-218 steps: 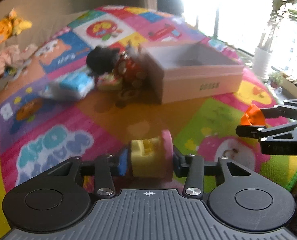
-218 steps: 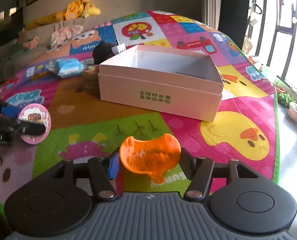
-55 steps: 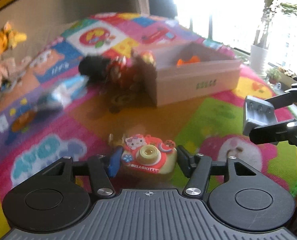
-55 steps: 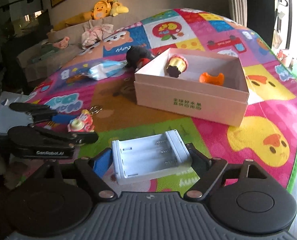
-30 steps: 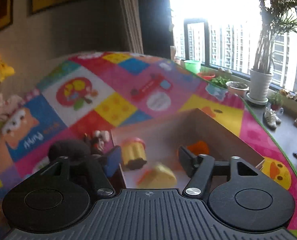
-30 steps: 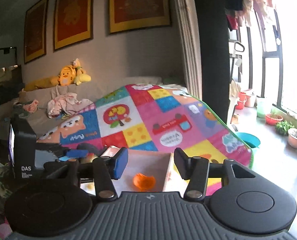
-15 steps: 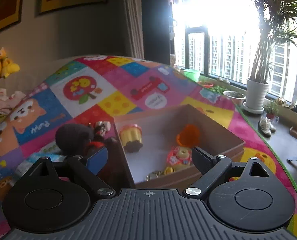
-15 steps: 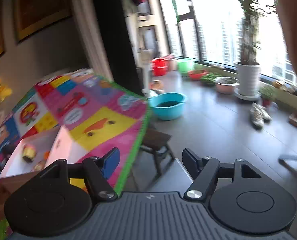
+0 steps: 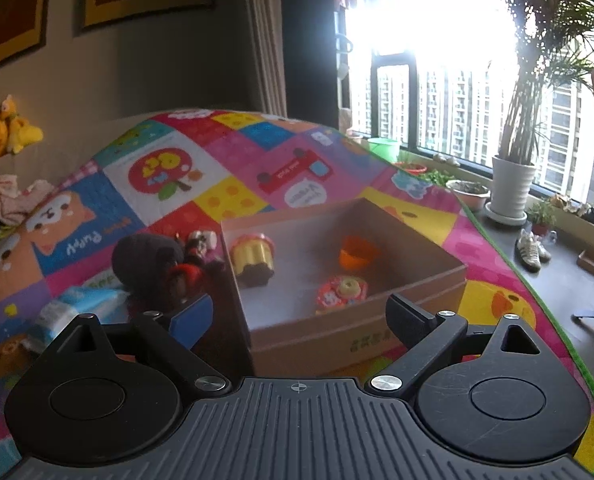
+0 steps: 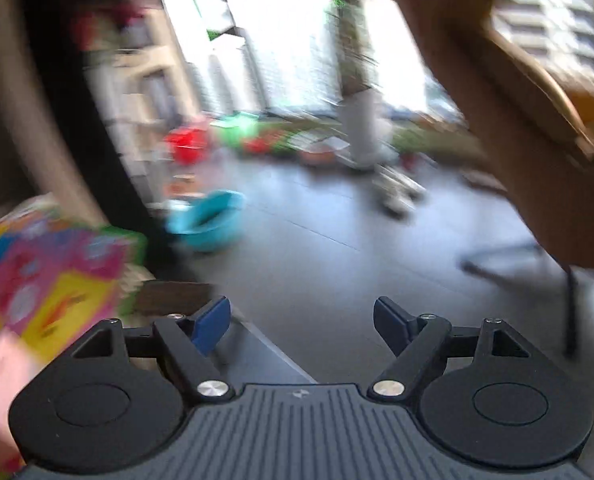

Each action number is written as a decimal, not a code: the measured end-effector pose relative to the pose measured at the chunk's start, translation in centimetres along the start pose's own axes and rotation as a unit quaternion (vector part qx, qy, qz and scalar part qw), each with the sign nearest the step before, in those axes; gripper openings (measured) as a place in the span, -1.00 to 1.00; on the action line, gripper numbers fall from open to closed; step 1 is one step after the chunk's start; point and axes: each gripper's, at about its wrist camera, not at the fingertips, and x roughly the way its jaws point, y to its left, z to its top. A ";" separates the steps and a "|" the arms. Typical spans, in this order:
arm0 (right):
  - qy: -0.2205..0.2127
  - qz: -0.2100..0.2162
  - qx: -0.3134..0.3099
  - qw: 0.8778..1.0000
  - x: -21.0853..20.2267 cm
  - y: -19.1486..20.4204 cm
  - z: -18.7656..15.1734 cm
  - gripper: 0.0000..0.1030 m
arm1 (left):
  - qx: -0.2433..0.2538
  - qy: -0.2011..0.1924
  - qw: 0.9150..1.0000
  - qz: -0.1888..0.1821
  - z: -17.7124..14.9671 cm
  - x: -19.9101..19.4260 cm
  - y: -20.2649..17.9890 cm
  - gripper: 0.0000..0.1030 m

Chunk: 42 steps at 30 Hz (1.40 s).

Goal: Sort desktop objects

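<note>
While box (image 9: 357,332) sits, plush (image 9: 149,260) beside

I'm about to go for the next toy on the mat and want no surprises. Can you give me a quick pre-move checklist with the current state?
1. Left tool empty, jaws opening: ok.
2. Right tool empty, jaws opening: ok.
3. Camera toy inside the box: ok.
4. Black plush outside the box on the mat: not ok.
5. Right view aimed at the mat: not ok, blurred, facing the floor.
</note>
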 end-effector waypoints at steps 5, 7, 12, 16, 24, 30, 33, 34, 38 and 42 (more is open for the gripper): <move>0.111 -0.144 0.045 0.982 11.7 -11.3 -0.4 0.82 | -0.043 0.008 0.998 0.053 0.2 -0.2 1.5 0.89; 0.137 -0.160 0.021 0.977 15.0 -13.9 -3.3 0.82 | -0.062 -0.003 0.994 0.087 1.0 -0.9 2.6 0.89; 0.214 -0.134 0.022 0.967 21.7 -17.4 -11.6 0.82 | -0.116 -0.018 0.973 0.199 2.9 -2.5 5.1 0.94; 0.297 -0.088 -0.032 0.950 27.8 -15.7 -17.7 0.82 | -0.135 0.013 0.952 0.276 3.0 -2.2 5.8 0.94; 0.261 -0.111 -0.058 0.957 38.1 -12.6 -23.7 0.75 | -0.191 0.082 0.895 0.395 1.8 -1.5 7.2 0.94; 0.242 -0.113 0.023 0.963 41.1 -13.1 -24.2 0.71 | -0.188 0.104 0.894 0.393 1.5 -0.7 6.0 0.94; 0.236 -0.096 0.060 0.965 38.4 -13.4 -25.4 0.70 | -0.179 0.112 0.906 0.366 1.2 0.5 5.1 0.94; 0.226 -0.078 0.085 0.967 36.7 -14.1 -25.5 0.69 | -0.175 0.114 0.910 0.357 1.1 0.6 4.7 0.94; 0.158 0.004 0.221 0.962 26.0 -18.9 -24.0 0.68 | -0.163 0.115 0.928 0.316 0.4 0.9 3.8 0.94; 0.040 -0.047 0.304 0.951 13.9 -27.3 -20.4 0.68 | -0.180 0.113 0.935 0.283 -0.3 0.8 3.8 0.94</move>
